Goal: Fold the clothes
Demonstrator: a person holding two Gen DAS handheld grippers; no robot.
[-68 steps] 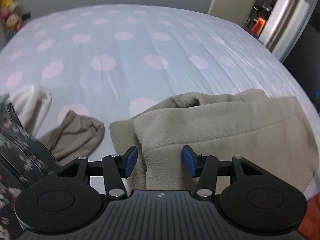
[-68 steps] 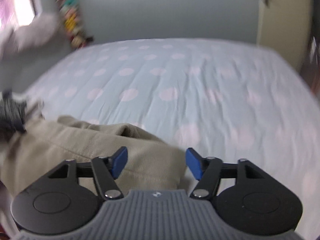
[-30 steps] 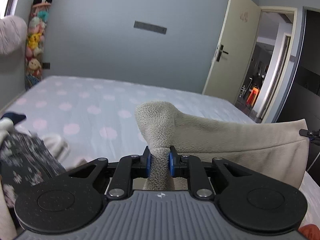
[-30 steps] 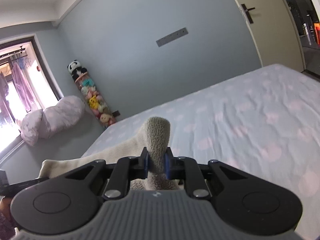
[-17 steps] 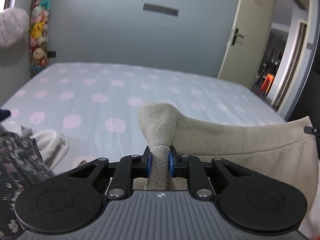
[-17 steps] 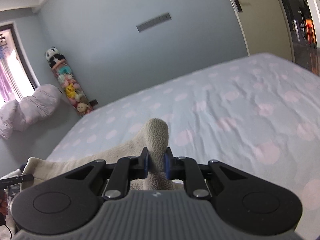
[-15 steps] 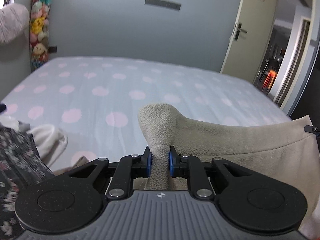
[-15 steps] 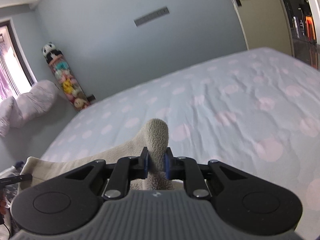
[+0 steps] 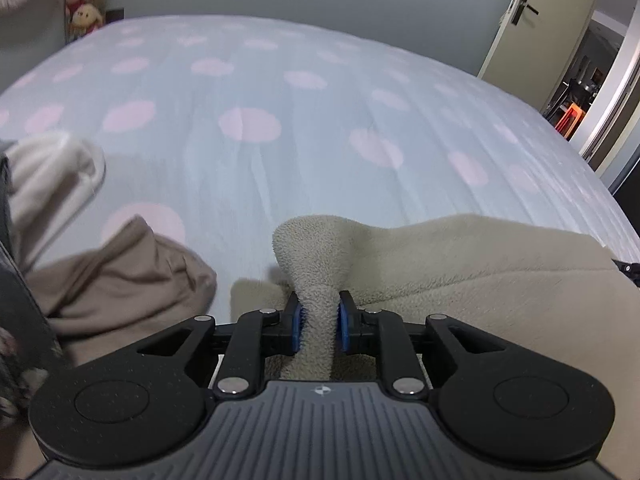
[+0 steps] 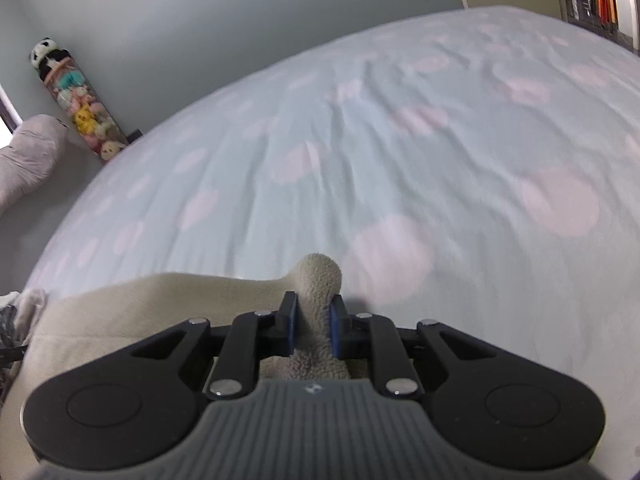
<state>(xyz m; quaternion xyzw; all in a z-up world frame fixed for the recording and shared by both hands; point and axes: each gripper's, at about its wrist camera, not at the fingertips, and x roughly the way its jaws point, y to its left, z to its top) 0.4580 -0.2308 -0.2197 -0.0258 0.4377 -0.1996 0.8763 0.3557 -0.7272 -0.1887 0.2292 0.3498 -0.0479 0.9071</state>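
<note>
L. gripper (image 9: 319, 328), pitched down toward the pale-blue bedsheet w/ pink dots (image 9: 256, 92), clamps a bunched corner of the beige fleece garment (image 9: 460, 256); its jaws have just eased slightly wider. Fabric is nubbly, thick, spanning low over the bed between both grippers. R. gripper (image 10: 313, 328), likewise pitched down, pinches the opposite corner. Taupe crumpled garment (image 9: 120, 276) lies at left.

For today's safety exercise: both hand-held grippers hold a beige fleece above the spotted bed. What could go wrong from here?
1. Each hand-held gripper, left and right, pinches only a small tuft of the beige fleece; it might slip out.
2. The brown garment lies close beside the fleece, which could land on it.
</note>
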